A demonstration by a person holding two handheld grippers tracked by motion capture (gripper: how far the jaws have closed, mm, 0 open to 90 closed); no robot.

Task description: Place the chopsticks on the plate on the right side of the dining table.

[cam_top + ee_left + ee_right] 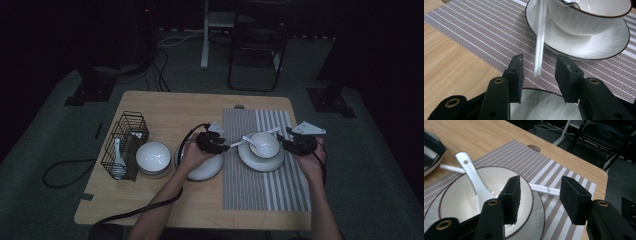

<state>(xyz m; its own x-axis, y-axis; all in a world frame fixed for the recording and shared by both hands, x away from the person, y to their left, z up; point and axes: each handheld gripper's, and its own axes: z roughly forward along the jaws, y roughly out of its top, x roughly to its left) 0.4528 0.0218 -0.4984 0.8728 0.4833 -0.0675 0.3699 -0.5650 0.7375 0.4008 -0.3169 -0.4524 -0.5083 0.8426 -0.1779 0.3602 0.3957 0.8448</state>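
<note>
On the striped placemat toward the tabletop's right edge, a bowl sits on a plate with a white spoon inside. A thin white stick lies behind the bowl. The left gripper has its jaws apart around the stick's end, not pressing it. The right gripper stands at the bowl's right with jaws apart around nothing. A second plate lies beneath the left hand.

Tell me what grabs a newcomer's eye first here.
Probably the white bowl with a spoon in it, sitting on a plate on the striped placemat right of the table's centre. The left tool and right tool flank it, both open. A thin white stick reaches from the plate's rim to between the left tool's jaws without touching them.
</note>
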